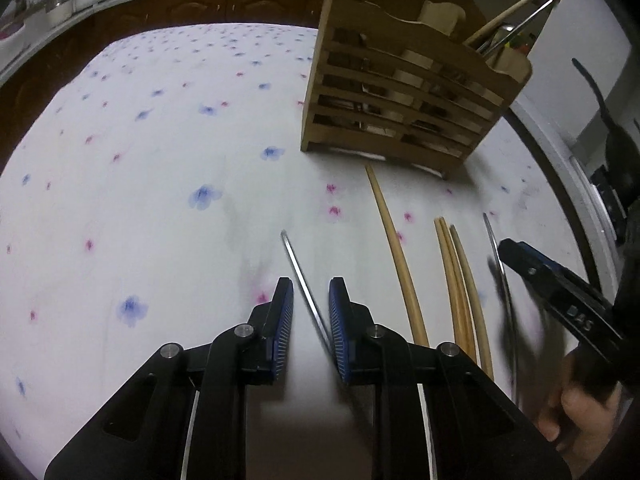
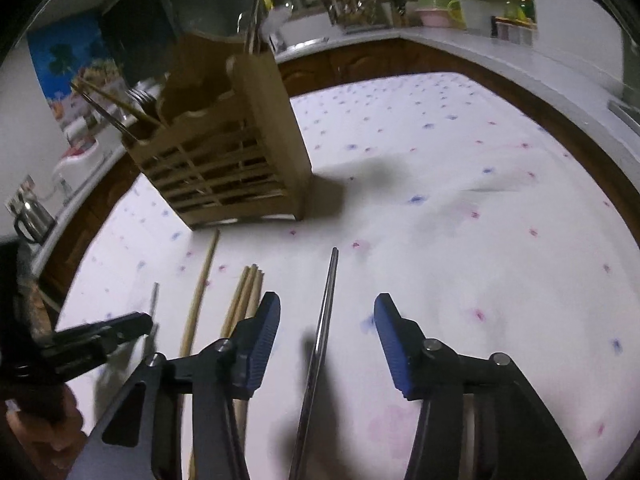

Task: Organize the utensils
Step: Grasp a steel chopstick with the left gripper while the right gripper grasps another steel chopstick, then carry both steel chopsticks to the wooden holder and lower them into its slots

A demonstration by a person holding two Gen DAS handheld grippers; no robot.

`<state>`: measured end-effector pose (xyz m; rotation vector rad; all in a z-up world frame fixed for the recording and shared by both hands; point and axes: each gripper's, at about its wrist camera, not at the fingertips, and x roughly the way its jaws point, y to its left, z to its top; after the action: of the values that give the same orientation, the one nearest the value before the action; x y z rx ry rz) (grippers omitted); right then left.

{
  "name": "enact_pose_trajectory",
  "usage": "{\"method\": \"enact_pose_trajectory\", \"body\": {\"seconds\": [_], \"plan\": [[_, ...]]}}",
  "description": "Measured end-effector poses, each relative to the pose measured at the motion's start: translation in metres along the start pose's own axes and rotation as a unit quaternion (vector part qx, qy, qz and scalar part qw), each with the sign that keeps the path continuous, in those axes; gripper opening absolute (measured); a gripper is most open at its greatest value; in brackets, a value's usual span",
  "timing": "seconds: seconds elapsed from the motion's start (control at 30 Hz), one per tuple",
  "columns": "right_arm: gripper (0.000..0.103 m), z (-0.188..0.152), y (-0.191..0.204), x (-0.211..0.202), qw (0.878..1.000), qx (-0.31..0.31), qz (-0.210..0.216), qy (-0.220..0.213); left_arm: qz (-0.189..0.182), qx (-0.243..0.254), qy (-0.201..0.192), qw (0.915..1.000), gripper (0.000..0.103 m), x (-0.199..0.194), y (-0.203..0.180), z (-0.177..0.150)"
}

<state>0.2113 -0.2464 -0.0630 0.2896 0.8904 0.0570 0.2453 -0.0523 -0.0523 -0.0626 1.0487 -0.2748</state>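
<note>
The only lettering that can be read is on the right gripper [image 1: 505, 255], seen from the left wrist view off to the right of the left gripper: pale raised capitals on the black arm behind its fingers, which look like "DAS", though the first letter is blurred and uncertain. A colourful poster [image 2: 76, 68] hangs on the wall far up and to the left of the right gripper; any writing on it is too small to make out.

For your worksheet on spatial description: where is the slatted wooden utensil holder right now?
The slatted wooden utensil holder stands upright on the floral tablecloth, upper right in the left wrist view, just beyond the wooden chopsticks.
</note>
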Motion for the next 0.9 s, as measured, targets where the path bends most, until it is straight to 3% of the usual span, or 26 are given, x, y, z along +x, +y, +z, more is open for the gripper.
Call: {"method": "enact_pose_trajectory", "body": {"seconds": [0.23,0.37,0.6,0.9], "plan": [[0.025,0.008,0.018,0.025,0.996,-0.062,-0.061,0.012,0.033,0.027,-0.016,0.9990,0.007,0.007,-0.017,0.003],[0.007,0.007,0.016,0.024,0.996,-0.065,-0.054,0.012,0.031,0.027,-0.016,0.9990,0.006,0.006,-0.015,0.004],[0.004,0.007,0.000,-0.003,1.000,-0.006,0.010,0.003,-0.022,-0.012,-0.018,0.9995,0.004,-0.018,0.003,-0.002],[0.004,0.012,0.009,-0.093,0.995,0.000,0.063,-0.082,-0.066,-0.011,-0.093,0.9934,0.004,-0.100,0.007,-0.006]]}}
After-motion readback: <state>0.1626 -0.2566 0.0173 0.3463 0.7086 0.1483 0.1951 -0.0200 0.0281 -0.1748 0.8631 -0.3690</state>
